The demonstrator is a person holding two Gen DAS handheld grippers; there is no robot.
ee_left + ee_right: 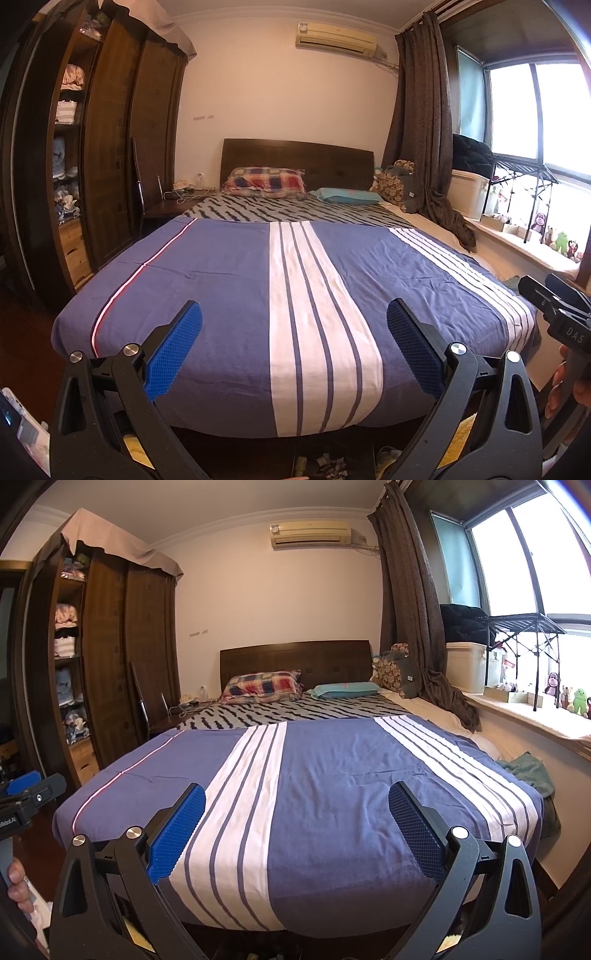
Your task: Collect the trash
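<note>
Here, I am logging what both wrist cameras are showing me at the foot of a bed.

Left gripper (294, 321): I am holding it with its fingers (173, 354) spread wide, nothing between them. They are framing the white striped band of the blue bedspread (229, 280).

Right gripper (296, 803): its fingers (177, 832) are also standing wide apart and empty, pointing up the same bedspread (332, 775) toward the headboard (295, 657).

Trash: small crumpled scraps (328, 467) are lying on the dark floor under the foot of the bed, at the very bottom edge of the left view. They are sitting below and between the left fingers, well short of the tips and not touching them. In the right view that spot is too dark and cropped for me to tell.

Bed contents: a plaid pillow (266, 179) and a teal pillow (349, 195) are lying by the headboard, on a zigzag-patterned sheet (288, 210).

Surroundings: a dark wooden wardrobe (122, 140) with open shelves is standing on the left; an air conditioner (334, 37) is hanging on the far wall; brown curtains (424, 122) are hanging beside the window (535, 110). Plush toys (570, 698) are lining the windowsill (517, 716). A green cloth (528, 771) is lying at the bed's right edge.

Each gripper is showing at the edge of the other's view, side by side.
</note>
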